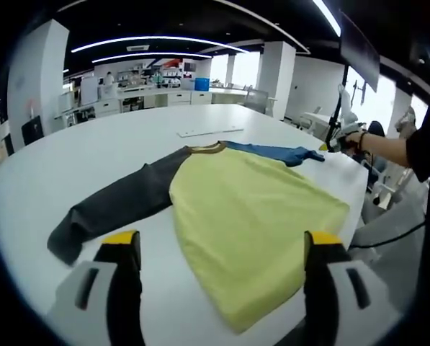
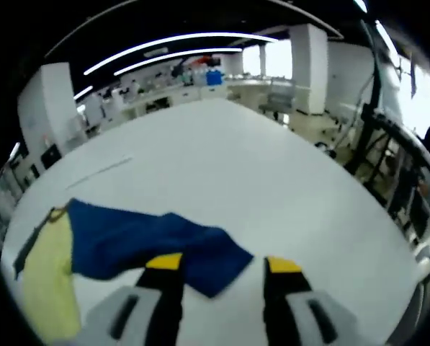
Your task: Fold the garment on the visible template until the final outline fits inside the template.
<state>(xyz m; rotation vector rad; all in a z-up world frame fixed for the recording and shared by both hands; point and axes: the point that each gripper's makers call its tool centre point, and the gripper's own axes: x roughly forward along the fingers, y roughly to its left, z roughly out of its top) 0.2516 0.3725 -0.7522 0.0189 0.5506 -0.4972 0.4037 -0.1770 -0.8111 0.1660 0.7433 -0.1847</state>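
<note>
Both grippers, left [image 1: 222, 249] and right [image 2: 222, 265], are hovering wide open, gripping nothing, above the shirt [image 1: 251, 223] lying on the table [image 1: 92, 158].

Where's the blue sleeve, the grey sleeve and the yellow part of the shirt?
blue sleeve [image 2: 157, 241]: right gripper view, middle of the sleeve.
grey sleeve [image 1: 117, 205]: left gripper view, middle of its length.
yellow part [image 1: 254, 223]: left gripper view, shirt's body.
</note>
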